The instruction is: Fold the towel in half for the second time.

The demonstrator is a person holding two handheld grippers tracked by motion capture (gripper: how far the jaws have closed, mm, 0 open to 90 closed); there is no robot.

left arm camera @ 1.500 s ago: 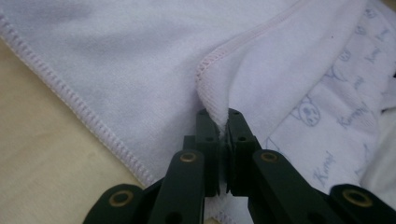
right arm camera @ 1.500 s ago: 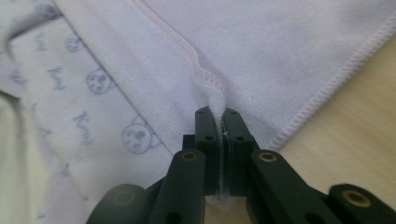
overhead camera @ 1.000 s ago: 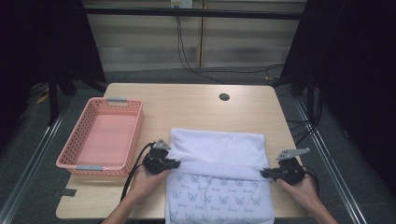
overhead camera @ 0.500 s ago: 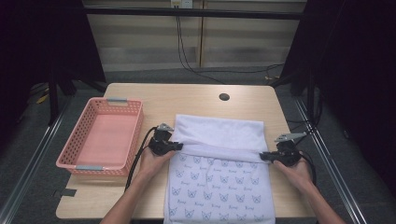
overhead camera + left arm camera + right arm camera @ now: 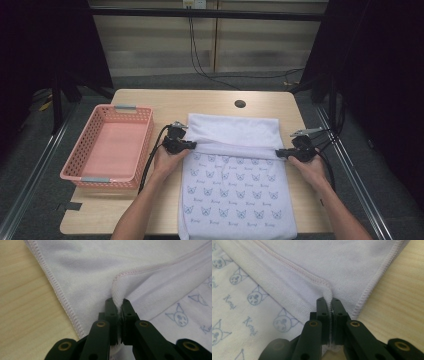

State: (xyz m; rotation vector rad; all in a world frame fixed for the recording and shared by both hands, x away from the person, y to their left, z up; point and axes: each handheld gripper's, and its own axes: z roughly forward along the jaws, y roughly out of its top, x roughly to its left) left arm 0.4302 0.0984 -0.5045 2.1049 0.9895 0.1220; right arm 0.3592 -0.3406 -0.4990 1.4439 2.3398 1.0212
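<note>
High view: pale wood table (image 5: 150,210) with a dark round hole (image 5: 240,104) near the far edge; dark curtains at the sides, cables on the floor behind. Pink perforated basket (image 5: 106,145) at the table's left. White towel (image 5: 232,187) lies centre-right, plain far part, cat print near part. Left gripper (image 5: 192,144) and right gripper (image 5: 278,153) sit at the fold's two ends, forearms reaching in from below.

Left gripper view: jaws clenched on a pinched ridge of terry towel (image 5: 155,285); stitched hem runs alongside.

Right gripper view: jaws clamped on the towel (image 5: 312,262) fold by the hem.
</note>
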